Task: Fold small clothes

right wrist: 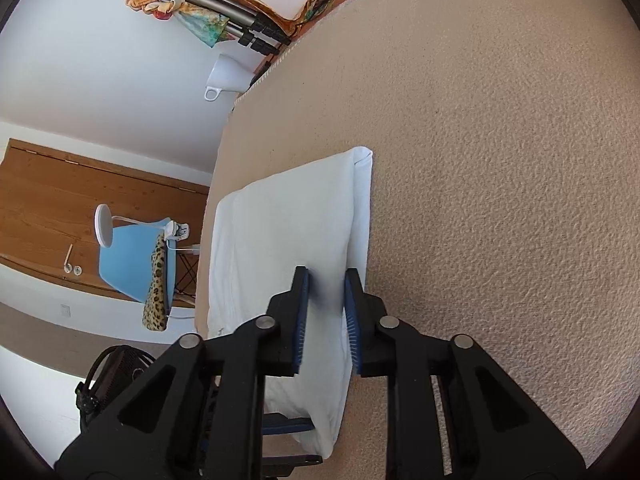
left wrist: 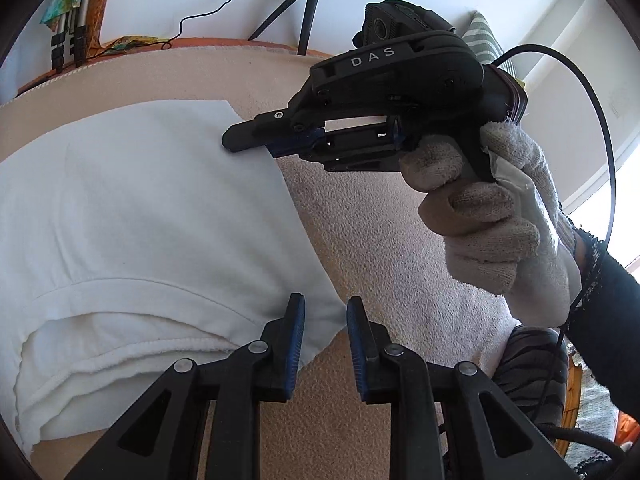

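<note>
A white garment lies partly folded on the beige blanket. My left gripper is open, its jaws astride the garment's near right corner. My right gripper, held in a gloved hand, rests its tips on the garment's far right edge. In the right wrist view the garment runs away from me as a folded strip and my right gripper is open over its edge, with fabric between the pads. The left gripper's tip shows below.
A tripod and cable stand behind the bed. A striped pillow lies at the far right. A blue chair with a leopard-print cloth, a white lamp and a wooden door are off the blanket's left edge.
</note>
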`<move>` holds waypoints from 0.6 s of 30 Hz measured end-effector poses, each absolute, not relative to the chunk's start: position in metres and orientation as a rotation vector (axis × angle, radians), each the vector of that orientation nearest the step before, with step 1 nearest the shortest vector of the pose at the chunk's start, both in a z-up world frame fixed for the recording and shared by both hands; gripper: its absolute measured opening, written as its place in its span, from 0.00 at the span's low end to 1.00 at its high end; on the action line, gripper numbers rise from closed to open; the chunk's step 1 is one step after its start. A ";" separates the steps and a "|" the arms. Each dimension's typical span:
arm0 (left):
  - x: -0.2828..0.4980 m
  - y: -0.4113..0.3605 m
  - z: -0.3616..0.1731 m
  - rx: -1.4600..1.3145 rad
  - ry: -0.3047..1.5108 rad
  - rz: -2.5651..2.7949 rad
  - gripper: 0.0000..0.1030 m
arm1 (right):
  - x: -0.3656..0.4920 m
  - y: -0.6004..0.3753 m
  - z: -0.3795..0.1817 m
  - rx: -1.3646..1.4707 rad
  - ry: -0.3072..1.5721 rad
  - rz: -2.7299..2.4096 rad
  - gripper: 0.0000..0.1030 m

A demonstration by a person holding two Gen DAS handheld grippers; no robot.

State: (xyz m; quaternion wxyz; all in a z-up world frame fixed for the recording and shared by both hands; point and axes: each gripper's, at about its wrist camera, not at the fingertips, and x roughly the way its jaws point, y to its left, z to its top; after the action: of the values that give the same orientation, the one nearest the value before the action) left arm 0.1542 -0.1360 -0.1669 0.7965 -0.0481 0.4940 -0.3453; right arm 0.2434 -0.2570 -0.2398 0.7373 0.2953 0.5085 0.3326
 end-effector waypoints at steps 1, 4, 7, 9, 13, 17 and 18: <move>0.154 -0.137 -0.167 -0.098 1.061 -0.743 0.19 | 0.243 -0.258 -0.240 0.683 1.109 0.751 0.09; 0.150 -0.141 -0.168 -0.073 1.050 -0.745 0.19 | 0.242 -0.267 -0.243 0.783 1.067 0.775 0.07; 0.142 -0.143 -0.167 -0.050 1.038 -0.753 0.19 | 0.247 -0.283 -0.254 0.822 1.056 0.664 0.07; 0.141 -0.142 -0.167 -0.054 1.040 -0.764 0.19 | 0.249 -0.288 -0.250 0.781 1.038 0.614 0.08; 0.137 -0.137 -0.167 -0.061 1.046 -0.770 0.19 | 0.249 -0.288 -0.237 0.782 1.005 0.665 0.13; 0.134 -0.116 -0.155 -0.148 1.048 -0.752 0.19 | 0.253 -0.270 -0.216 0.643 0.993 0.620 0.44; 0.132 -0.107 -0.150 -0.156 1.036 -0.742 0.19 | 0.253 -0.266 -0.211 0.609 0.986 0.617 0.44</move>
State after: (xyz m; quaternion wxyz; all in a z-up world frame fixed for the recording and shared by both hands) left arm 0.1321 -0.1065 -0.1499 0.8008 -0.0728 0.4833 -0.3461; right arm 0.2526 -0.2665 -0.2114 0.7921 0.2831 0.4584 0.2868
